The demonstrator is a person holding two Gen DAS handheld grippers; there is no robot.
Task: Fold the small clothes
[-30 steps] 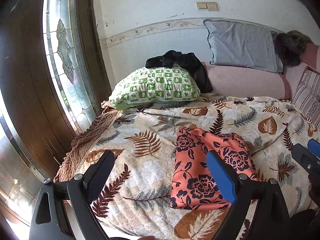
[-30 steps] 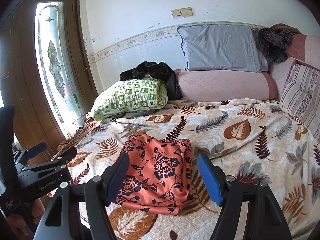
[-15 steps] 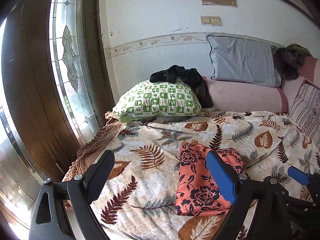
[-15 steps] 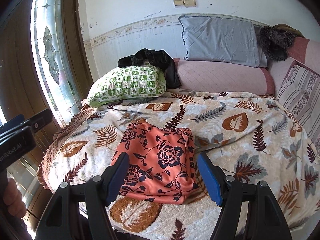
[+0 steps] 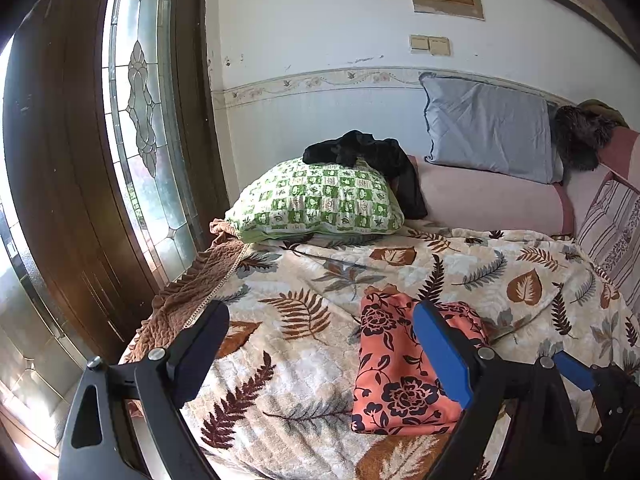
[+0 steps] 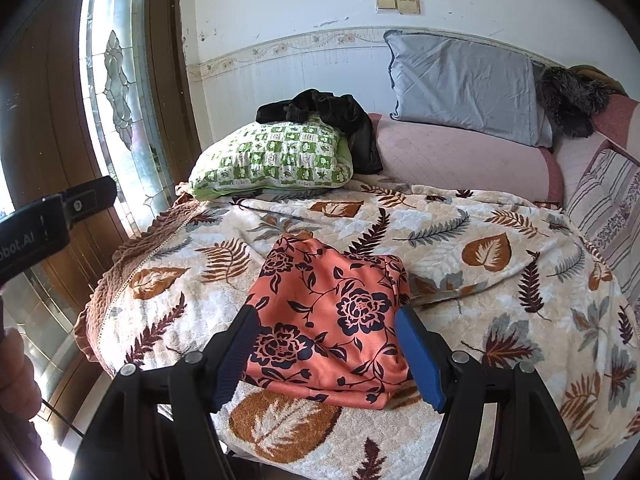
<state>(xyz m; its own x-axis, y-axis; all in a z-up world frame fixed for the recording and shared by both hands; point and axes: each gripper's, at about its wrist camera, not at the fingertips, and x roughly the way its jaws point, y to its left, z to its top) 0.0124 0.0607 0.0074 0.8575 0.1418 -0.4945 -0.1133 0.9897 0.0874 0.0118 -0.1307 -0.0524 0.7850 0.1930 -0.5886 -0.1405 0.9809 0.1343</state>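
A folded orange cloth with dark flowers [image 6: 332, 312] lies flat on the leaf-patterned blanket [image 6: 500, 280] near the bed's front edge. My right gripper [image 6: 326, 354] hovers above and in front of the cloth, open, with nothing between its blue pads. In the left wrist view the same cloth [image 5: 396, 376] sits to the right. My left gripper [image 5: 320, 352] stands open over the blanket [image 5: 288, 320], apart from the cloth. The right gripper's blue tip [image 5: 576, 370] shows at the lower right there.
A green checked pillow [image 6: 276, 160] with a black garment [image 6: 332, 120] on it lies at the back left. A grey pillow [image 6: 468, 84] leans on the wall above a pink bolster [image 6: 460, 160]. A glass-panelled wooden door [image 5: 132, 120] stands left of the bed. A hand [image 6: 16, 372] holds the left gripper.
Both grippers have drawn back and risen from the cloth, so more of the bed and door shows. The cloth lies unmoved, and both stay open.
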